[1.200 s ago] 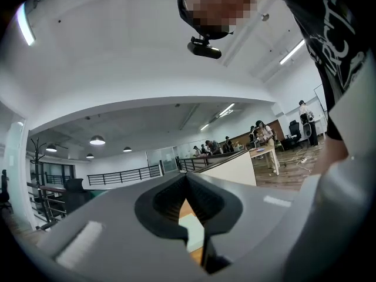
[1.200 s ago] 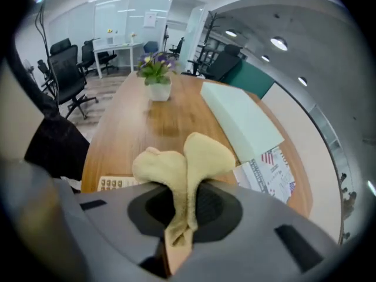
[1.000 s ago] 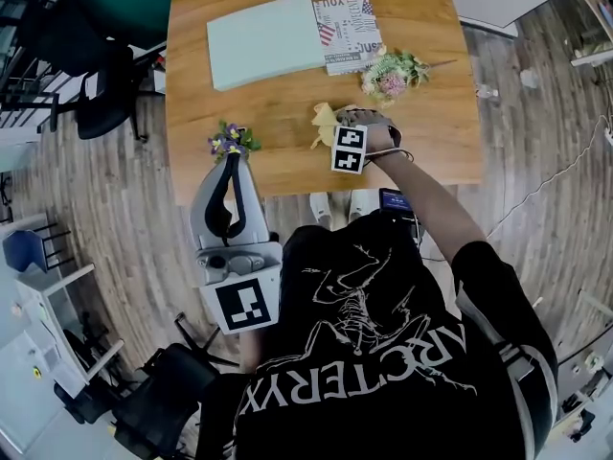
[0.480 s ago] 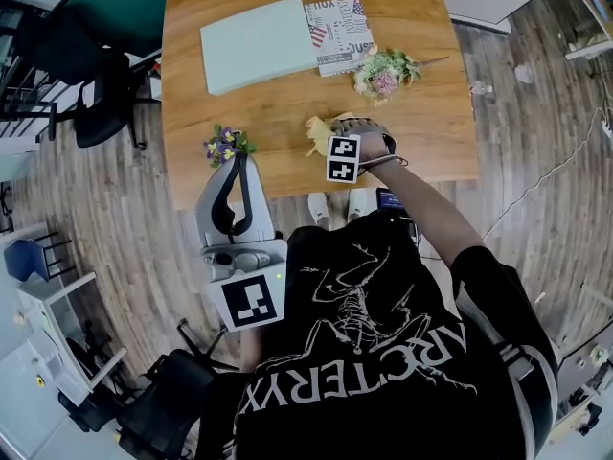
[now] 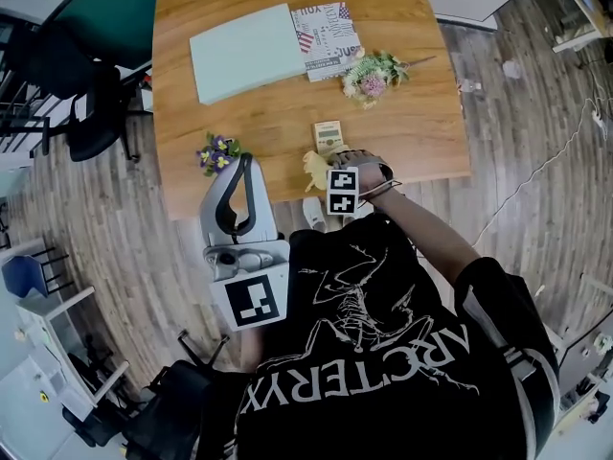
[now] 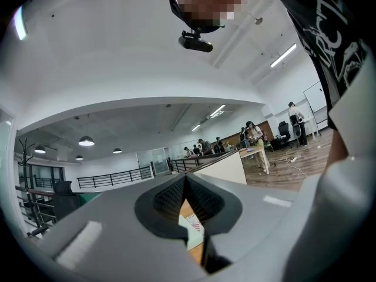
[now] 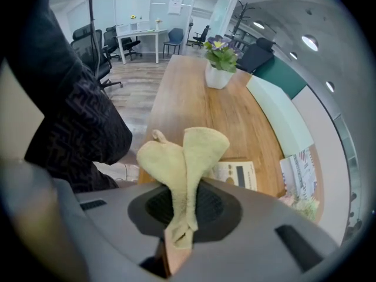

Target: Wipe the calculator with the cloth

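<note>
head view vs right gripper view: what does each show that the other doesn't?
Head view only: the left gripper, held off the table's near edge, and the person's arm behind the right gripper. Right gripper view only: the jaws shut on the cloth, which sticks up past them, and the white pot under the purple flowers. Both: the cloth, the calculator lying on the table beyond it, the pale green pad and the magazine.
</note>
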The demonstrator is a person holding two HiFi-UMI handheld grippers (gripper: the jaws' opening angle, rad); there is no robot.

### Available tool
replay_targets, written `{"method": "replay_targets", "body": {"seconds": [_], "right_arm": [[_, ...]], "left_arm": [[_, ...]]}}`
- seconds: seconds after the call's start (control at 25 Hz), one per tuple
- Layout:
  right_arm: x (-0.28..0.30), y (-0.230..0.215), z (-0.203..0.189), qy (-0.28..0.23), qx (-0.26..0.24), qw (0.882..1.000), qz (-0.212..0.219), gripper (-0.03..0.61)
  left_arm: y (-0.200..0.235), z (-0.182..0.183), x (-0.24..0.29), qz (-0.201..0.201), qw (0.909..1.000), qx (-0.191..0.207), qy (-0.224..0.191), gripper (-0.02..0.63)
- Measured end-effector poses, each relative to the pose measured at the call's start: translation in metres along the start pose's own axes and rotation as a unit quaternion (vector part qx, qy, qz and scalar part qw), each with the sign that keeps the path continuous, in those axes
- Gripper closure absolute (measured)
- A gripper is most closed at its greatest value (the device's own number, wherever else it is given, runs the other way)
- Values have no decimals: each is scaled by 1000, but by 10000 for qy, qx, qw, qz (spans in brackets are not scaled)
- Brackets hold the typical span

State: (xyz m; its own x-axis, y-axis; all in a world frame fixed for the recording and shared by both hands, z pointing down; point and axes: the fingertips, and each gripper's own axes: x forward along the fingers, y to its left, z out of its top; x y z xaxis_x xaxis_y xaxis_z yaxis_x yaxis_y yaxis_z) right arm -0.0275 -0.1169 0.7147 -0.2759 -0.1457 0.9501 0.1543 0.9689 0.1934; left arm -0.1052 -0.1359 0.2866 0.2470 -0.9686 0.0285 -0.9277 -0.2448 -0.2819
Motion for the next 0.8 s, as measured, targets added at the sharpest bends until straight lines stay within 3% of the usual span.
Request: {"method": "replay_targets", "body": {"seconds": [0.4, 0.56, 0.68, 0.8], "right_arm": [[6, 60, 0, 52, 96, 9971, 748, 526], [4, 59, 0, -95, 373, 9965, 748, 526], [-25, 31, 6, -570, 1019, 9921, 465, 526], [-80, -24, -8, -909, 1629, 9815, -441, 526]], "left_arm": [[-1, 2, 3, -105, 9999, -34, -85, 604], [-3, 2, 5, -165, 9998, -15, -105, 604], [-3, 2, 6, -189, 9997, -15, -122, 604], [1, 5, 9, -149, 9998, -16, -148, 604]]}}
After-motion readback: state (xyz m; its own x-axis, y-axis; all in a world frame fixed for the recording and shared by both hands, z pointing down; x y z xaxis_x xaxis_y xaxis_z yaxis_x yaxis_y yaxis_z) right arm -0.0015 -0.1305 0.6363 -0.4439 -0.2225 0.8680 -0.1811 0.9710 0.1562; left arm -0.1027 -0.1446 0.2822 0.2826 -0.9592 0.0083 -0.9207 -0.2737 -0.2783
